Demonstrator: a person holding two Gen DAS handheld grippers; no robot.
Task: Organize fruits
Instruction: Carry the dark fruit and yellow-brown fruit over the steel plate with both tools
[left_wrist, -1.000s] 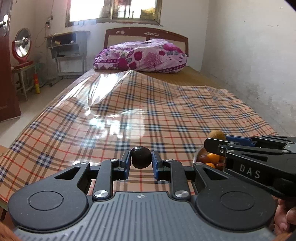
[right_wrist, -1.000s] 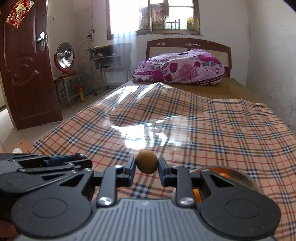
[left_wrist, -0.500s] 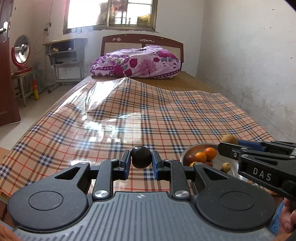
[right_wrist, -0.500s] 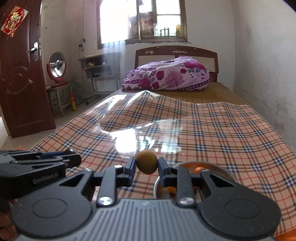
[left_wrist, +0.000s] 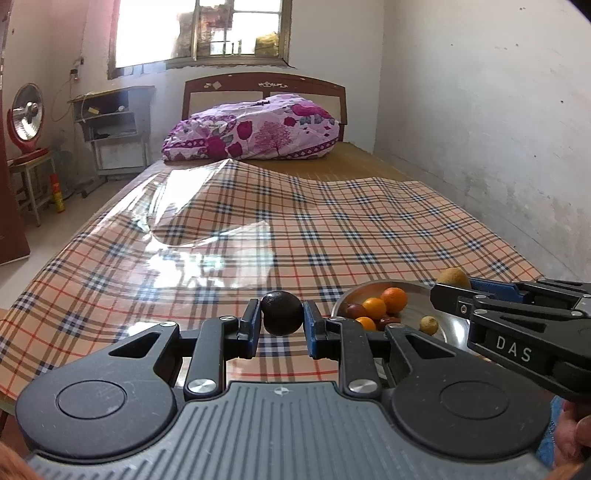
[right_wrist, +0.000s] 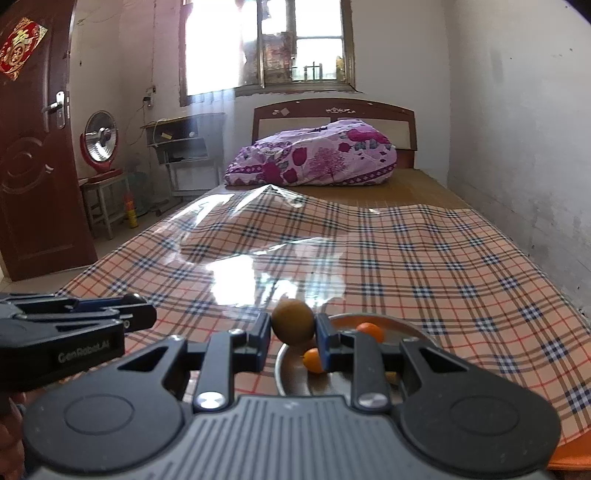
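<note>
Surface: plaid cloth (left_wrist: 332, 229) spread over the bed.
Left wrist view: my left gripper (left_wrist: 282, 320) clamps a dark round fruit (left_wrist: 282, 313); metal bowl (left_wrist: 436, 295) of oranges (left_wrist: 394, 300) sits to its right.
Right wrist view: my right gripper (right_wrist: 293, 328) grips a brown fruit (right_wrist: 293, 322) above that bowl (right_wrist: 291, 373).

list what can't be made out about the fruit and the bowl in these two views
- Metal bowl, right wrist view: near half hidden by the right gripper, so its fruit count is unknown.
- Dark red fruits, left wrist view: too small to name.
- Dark round fruit in the left gripper: kind unclear.
- Brown fruit, left wrist view: lower part hidden by the right gripper's fingers.
</note>
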